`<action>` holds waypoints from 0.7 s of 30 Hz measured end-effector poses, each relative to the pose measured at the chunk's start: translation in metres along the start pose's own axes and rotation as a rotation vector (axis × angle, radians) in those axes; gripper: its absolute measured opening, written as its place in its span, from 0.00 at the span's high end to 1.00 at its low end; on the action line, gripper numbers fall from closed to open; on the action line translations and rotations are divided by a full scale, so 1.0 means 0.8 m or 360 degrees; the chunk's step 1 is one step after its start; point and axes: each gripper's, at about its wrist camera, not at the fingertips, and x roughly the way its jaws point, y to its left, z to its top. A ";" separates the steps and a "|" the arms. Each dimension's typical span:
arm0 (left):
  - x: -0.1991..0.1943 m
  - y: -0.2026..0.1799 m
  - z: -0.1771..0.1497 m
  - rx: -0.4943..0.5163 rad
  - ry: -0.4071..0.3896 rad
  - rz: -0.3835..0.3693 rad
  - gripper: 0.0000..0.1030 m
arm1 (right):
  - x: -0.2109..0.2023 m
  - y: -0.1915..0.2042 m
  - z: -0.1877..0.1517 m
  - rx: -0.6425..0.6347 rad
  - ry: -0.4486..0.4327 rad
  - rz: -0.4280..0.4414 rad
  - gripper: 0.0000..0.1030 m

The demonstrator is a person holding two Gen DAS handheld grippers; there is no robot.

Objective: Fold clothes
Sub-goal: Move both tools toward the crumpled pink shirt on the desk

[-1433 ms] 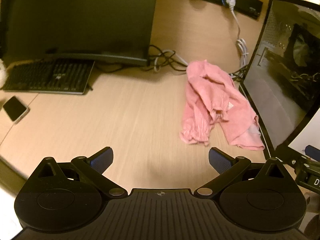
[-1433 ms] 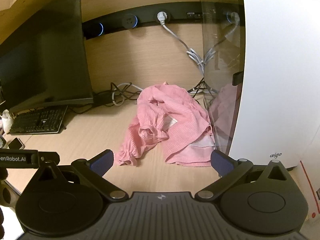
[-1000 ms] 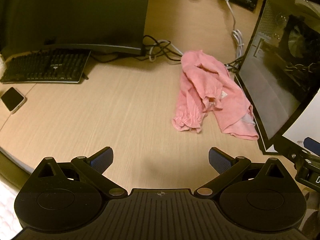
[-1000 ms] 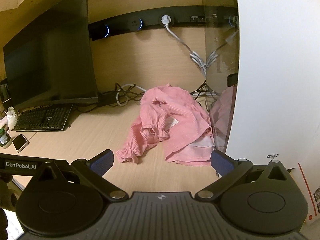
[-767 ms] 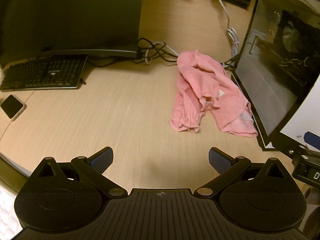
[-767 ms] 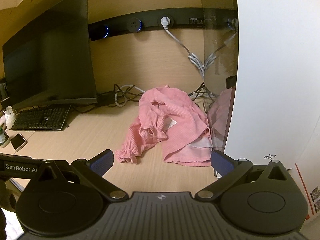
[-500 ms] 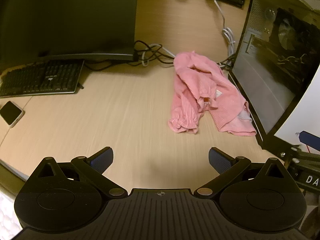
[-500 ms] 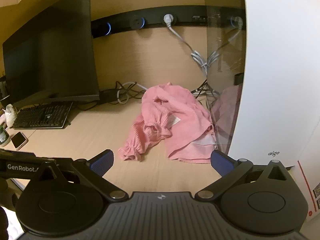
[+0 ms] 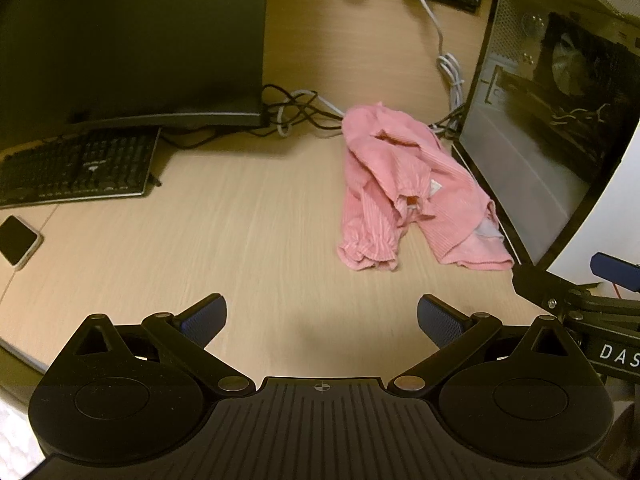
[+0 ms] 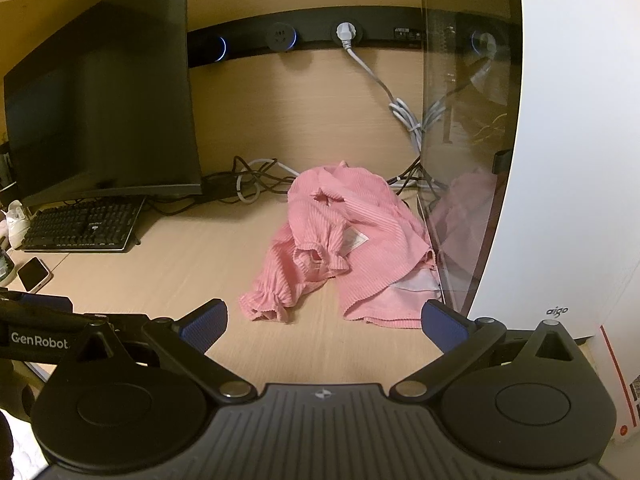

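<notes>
A crumpled pink ribbed garment (image 9: 404, 188) (image 10: 344, 248) lies on the wooden desk (image 9: 224, 224), right beside the glass side of a white computer case (image 9: 540, 132). A small white label shows on the cloth. My left gripper (image 9: 322, 320) hovers open above the bare desk, short of the garment and to its left. My right gripper (image 10: 324, 322) is open too, with the garment's near hem just beyond its fingertips. Neither gripper holds anything. Part of the right gripper shows at the right edge of the left wrist view.
A dark monitor (image 9: 132, 40) and a black keyboard (image 9: 76, 168) stand at the back left, a phone (image 9: 18, 240) near the left edge. Tangled cables (image 9: 296, 112) lie behind the garment, under a wall socket strip (image 10: 320, 40). The computer case (image 10: 560, 160) walls off the right.
Both grippers have drifted slightly, so the garment sits a little differently in each view. The garment itself has not moved, and both grippers stay open.
</notes>
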 end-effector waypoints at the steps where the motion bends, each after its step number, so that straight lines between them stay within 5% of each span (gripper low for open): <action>1: 0.001 0.001 0.001 -0.0002 0.0003 0.0001 0.00 | 0.001 0.001 0.000 0.0001 0.0001 -0.0004 0.00; 21: 0.006 0.011 0.010 0.0036 -0.0021 0.0053 0.00 | 0.022 0.000 0.007 0.0037 0.0038 -0.0053 0.00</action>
